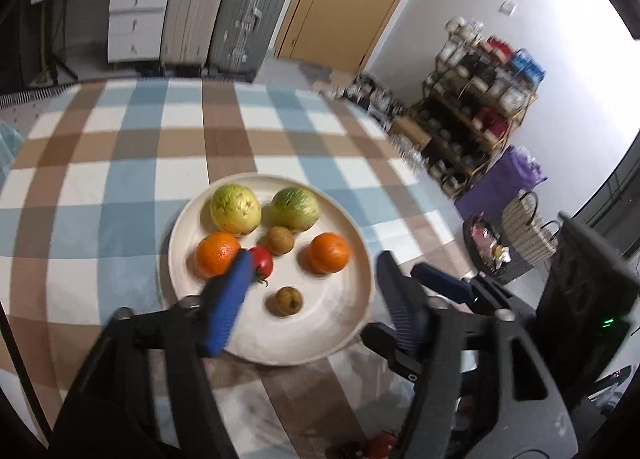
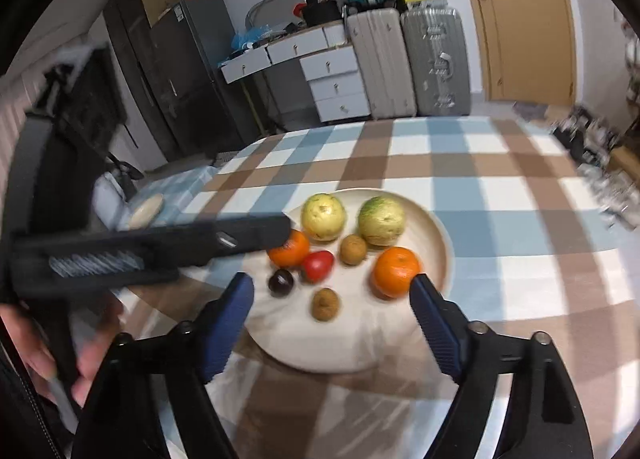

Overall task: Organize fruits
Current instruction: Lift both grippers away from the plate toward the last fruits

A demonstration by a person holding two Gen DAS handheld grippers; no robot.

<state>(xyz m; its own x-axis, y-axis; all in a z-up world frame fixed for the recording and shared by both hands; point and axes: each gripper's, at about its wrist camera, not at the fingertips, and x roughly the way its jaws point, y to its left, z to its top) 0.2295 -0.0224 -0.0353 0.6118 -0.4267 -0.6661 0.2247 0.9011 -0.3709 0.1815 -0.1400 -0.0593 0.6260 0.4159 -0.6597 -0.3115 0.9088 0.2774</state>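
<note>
— Fruits, all on one cream plate, and the plate sits on the checked surface near the lower middle of both views.

— What's on it?

— At the plate's far side, a yellow-green fruit just beside a greener streaked one. Below them an orange at the left and a second orange at the right, well apart. Between the two sit a small brown fruit and a red tomato, and another brown fruit lies nearest the lower edge. The right wrist view also shows a small dark fruit just left of the tomato; I can't see it in the left view.

— And the left gripper?

— Its blue fingers stand apart with nothing between them but plate. The left one crosses in front of the left orange and the tomato in the picture; whether it touches either I can't tell.

— The right gripper?

— Fingers spread wide, one at either side of the plate's near half, gripping nothing. The right tip sits just beside the right-hand orange in the frame, contact unclear. The picture is blurred there.

— Anything else?

— A hand at the lower left of the right view, holding the other tool's black body.
</note>
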